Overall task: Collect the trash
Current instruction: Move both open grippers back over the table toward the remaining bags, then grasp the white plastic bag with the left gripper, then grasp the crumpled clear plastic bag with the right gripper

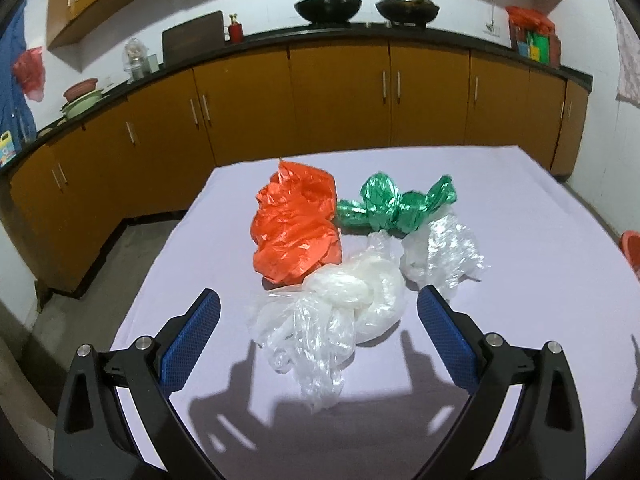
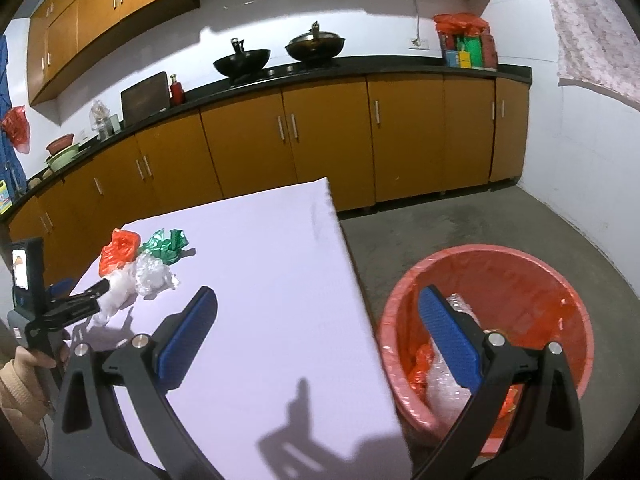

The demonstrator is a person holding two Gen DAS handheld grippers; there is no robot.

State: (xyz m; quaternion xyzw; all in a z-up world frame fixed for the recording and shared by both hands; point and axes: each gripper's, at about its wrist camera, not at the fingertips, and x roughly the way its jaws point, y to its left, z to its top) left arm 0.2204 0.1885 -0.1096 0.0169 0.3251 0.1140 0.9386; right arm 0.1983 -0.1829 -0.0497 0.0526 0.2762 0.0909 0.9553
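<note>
Crumpled plastic bags lie together on the pale lilac table (image 1: 520, 208): an orange bag (image 1: 296, 224), a green bag (image 1: 394, 204), a clear bag (image 1: 444, 252) and a nearer clear knotted bag (image 1: 332, 320). My left gripper (image 1: 318, 308) is open, its blue pads on either side of the knotted bag, not closed on it. My right gripper (image 2: 318, 304) is open and empty above the table's right edge. A red bin (image 2: 492, 320) with a red liner stands on the floor to the right, with clear and orange trash in it.
Orange cabinets under a black counter (image 1: 340, 92) run behind the table, with woks (image 1: 328, 6) on top. Grey floor (image 2: 460, 220) lies between table and cabinets. The bags (image 2: 140, 260) and the left gripper (image 2: 80, 304) show at the left of the right wrist view.
</note>
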